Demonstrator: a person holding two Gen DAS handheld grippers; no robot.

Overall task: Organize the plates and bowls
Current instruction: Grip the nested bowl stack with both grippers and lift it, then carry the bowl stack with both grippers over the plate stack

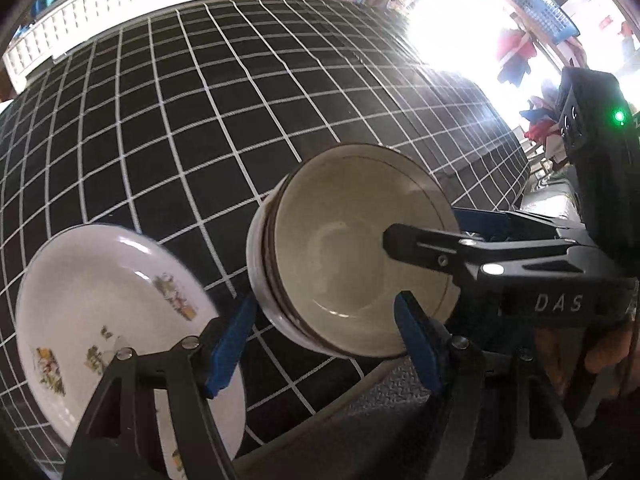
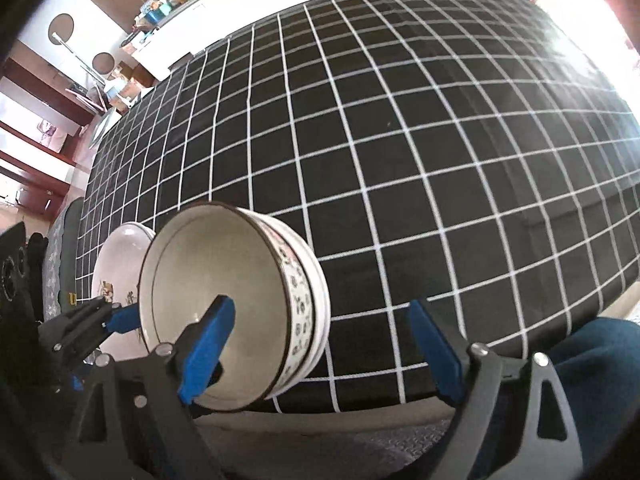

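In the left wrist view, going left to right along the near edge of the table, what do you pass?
White flowered plate → left gripper's blue left pad → stacked bowls → right gripper, reaching in from the right, one finger inside the top bowl.

Plate [image 1: 100, 304] cut off by left wrist view's lower edge, partly behind the left gripper [image 1: 324, 344]; its flower motifs blurred. Bowl [image 2: 224, 304] hides most of that plate in right view. Far shelf clutter [image 2: 168, 4] too small to identify

Black grid tablecloth [image 2: 420, 160]; blue basket [image 1: 540, 4] (background)
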